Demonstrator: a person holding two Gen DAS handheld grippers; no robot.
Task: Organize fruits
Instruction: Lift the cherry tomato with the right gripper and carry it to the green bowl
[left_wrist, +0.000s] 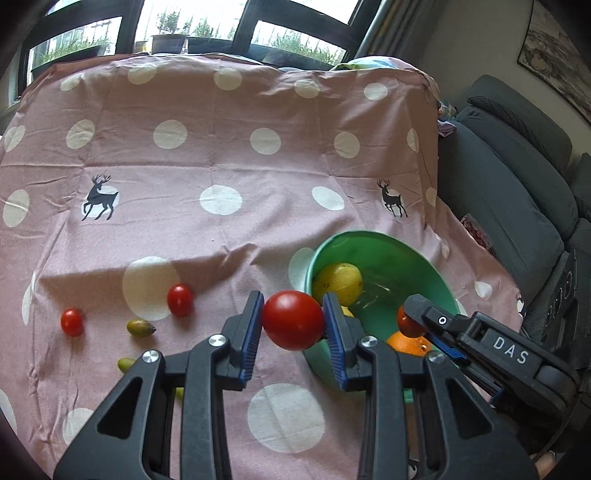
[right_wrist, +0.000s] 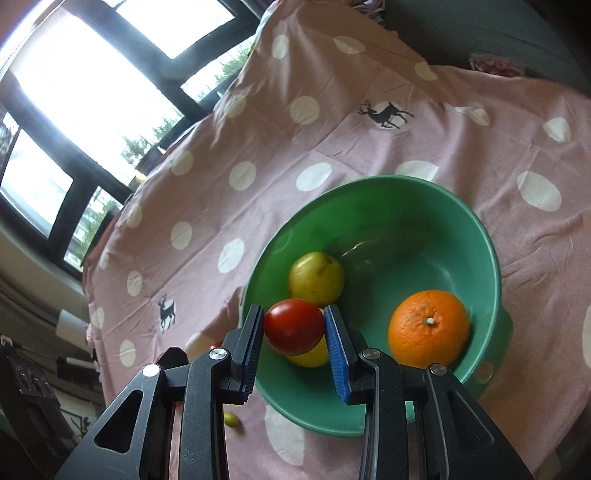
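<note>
My left gripper (left_wrist: 293, 321) is shut on a red tomato (left_wrist: 293, 319), held above the cloth just left of the green bowl (left_wrist: 424, 269). My right gripper (right_wrist: 294, 326) is shut on another red tomato (right_wrist: 294, 325) over the bowl (right_wrist: 443, 206); it also shows in the left wrist view (left_wrist: 410, 321). In the bowl lie a yellow-green fruit (right_wrist: 316, 277), a second yellow one (right_wrist: 308, 356) under the tomato, and an orange (right_wrist: 428, 328). Two small red tomatoes (left_wrist: 180, 300) (left_wrist: 72, 322) and small green olive-like fruits (left_wrist: 139, 327) (left_wrist: 125, 363) lie on the cloth at left.
The table carries a pink cloth with white dots and deer prints (left_wrist: 221, 166). A grey sofa (left_wrist: 517, 177) stands beyond its right edge. Windows with plants (left_wrist: 184, 29) are behind the far edge. A small green fruit (right_wrist: 231, 419) lies beside the bowl.
</note>
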